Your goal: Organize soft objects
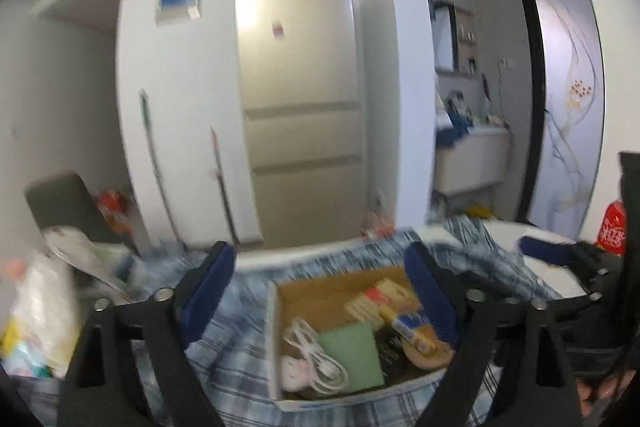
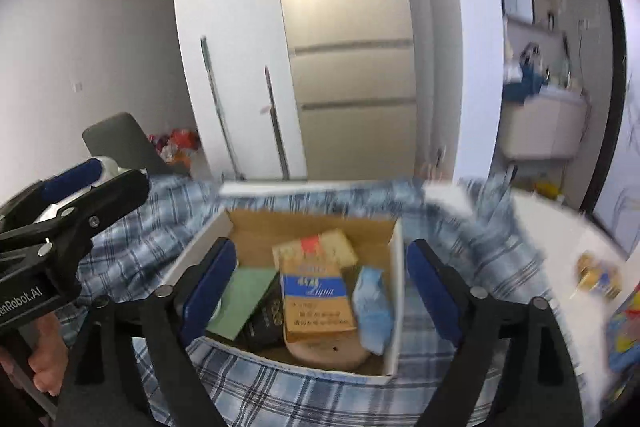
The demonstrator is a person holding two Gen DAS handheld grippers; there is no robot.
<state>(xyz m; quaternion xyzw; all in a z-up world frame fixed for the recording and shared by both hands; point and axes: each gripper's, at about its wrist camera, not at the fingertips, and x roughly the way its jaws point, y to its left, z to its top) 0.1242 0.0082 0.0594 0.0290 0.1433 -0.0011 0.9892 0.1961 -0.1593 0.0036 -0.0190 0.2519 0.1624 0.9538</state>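
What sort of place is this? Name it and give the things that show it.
Most likely a lived-in home, near the kitchen or dining area. A tall beige fridge stands in a wall recess, a washbasin counter with toiletries shows through a doorway, and plaid cloth lies under an open cardboard box.

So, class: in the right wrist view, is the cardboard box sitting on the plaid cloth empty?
No, the cardboard box holds several items, including a green pad and a blue-labelled carton.

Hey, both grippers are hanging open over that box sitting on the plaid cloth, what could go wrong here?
1. The cardboard box sits on the plaid cloth; tugging the cloth would likely tip or drag it.
2. The box's loose contents, such as the white cable and blue-and-tan carton, could spill out.
3. Both views are motion-blurred, so the left gripper or right gripper may close off target.
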